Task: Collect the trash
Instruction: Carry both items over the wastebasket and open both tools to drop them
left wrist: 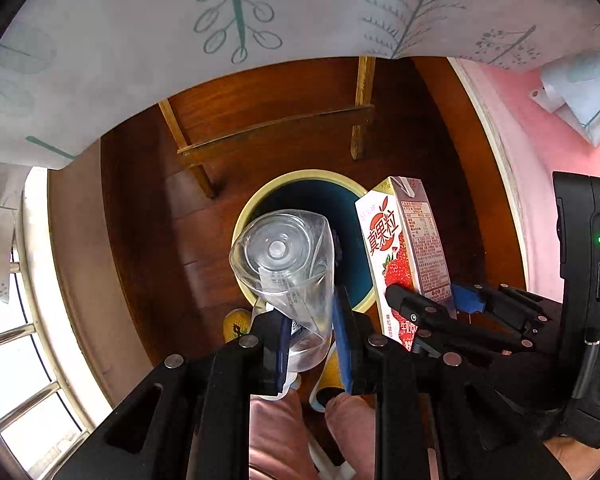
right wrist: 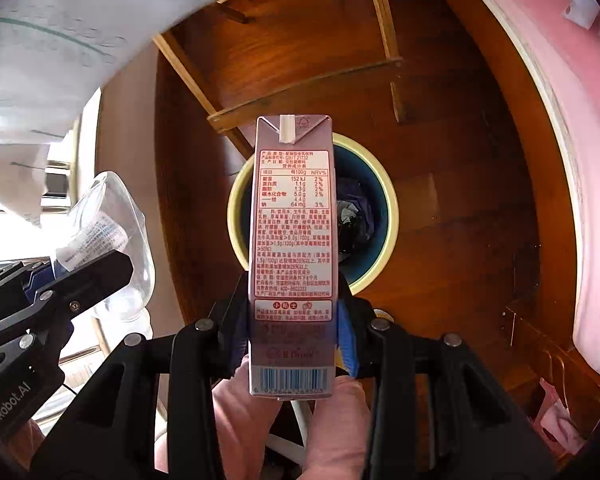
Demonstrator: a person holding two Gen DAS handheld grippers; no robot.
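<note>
- Left wrist view: the left gripper (left wrist: 312,344) points down, its blue pads pinched narrowly on a crushed clear plastic bottle (left wrist: 286,256). The bottle's base hangs over the near-left rim of the trash bin (left wrist: 300,178), a round bin with a pale yellow rim and dark blue inside.
- Same view: the right gripper (left wrist: 440,304) holds a strawberry milk carton (left wrist: 400,248) just beside the bottle, over the bin's right rim. The two items are close but apart.
- Same view: wooden floor (left wrist: 140,240) lies open left of the bin; wooden table legs (left wrist: 276,132) stand beyond it, under a hanging leaf-print tablecloth (left wrist: 140,60). A pink wall (left wrist: 540,140) bounds the right.
- Right wrist view: the right gripper (right wrist: 294,336) clamps the carton (right wrist: 292,220) at its lower sides, upright before the lens, covering much of the bin (right wrist: 392,216). Dark crumpled trash (right wrist: 354,220) lies inside.
- Same view: the left gripper (right wrist: 80,276) with the bottle (right wrist: 112,224) sits well left of the bin's rim.
</note>
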